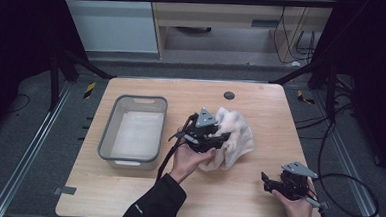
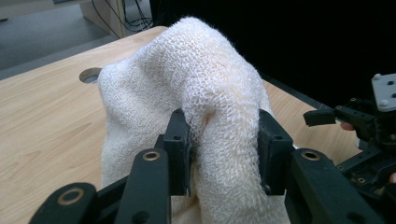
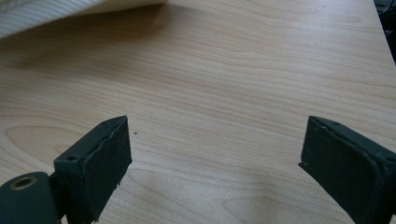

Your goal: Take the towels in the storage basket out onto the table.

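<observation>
The left gripper [image 2: 219, 140] pinches a fold of the white towel [image 1: 235, 133], which lies bunched near the middle of the table [image 1: 236, 201], toward its right edge. The right gripper [image 3: 212, 158] sits near the front right corner, jaws spread over bare wood. A grey bin [image 1: 107, 139] stands by the left edge.

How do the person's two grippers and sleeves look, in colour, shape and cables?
Both the left gripper and the right gripper are black, angular frames with flat rectangular jaws. Each carries a grey three-cornered plate on top. Brass-coloured rings sit in the jaw links in the left gripper view. A black cable trails from each. The person wears dark sleeves, the left with a small pale marking.
</observation>
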Demonstrator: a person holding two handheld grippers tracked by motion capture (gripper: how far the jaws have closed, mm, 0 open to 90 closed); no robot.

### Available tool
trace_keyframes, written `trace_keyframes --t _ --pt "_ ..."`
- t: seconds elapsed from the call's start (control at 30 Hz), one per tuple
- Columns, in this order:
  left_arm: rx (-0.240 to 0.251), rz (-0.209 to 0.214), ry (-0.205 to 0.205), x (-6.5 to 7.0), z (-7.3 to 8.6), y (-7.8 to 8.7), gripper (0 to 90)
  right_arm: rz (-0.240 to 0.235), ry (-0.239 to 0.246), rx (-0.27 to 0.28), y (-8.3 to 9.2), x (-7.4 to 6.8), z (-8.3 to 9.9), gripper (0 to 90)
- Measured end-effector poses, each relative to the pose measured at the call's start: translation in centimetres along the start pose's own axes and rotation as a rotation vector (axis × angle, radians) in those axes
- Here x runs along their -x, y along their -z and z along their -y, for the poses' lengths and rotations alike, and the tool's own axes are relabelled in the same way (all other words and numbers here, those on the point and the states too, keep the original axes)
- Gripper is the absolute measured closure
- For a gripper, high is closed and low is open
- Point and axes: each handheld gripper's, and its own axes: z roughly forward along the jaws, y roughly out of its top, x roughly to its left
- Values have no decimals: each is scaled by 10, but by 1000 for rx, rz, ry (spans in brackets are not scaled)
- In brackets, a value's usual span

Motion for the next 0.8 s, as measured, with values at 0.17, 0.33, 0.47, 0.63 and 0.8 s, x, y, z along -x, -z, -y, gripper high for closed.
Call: trace_keyframes --t 0.17,0.33,0.47,0.63,0.8 --pt "-18 -1 3 -1 6 -8 624 2 -3 -3 0 0 0 85" --pt "-25 2 9 -2 10 -12 624 1 -2 -7 0 0 1 85" --pt "-34 6 9 -2 13 -16 622 1 -1 -7 0 0 1 85" --pt "-55 10 13 -2 21 -25 614 0 -1 -11 0 0 1 84" --pt "-72 15 23 -3 28 -31 605 -2 0 -12 0 0 1 83"
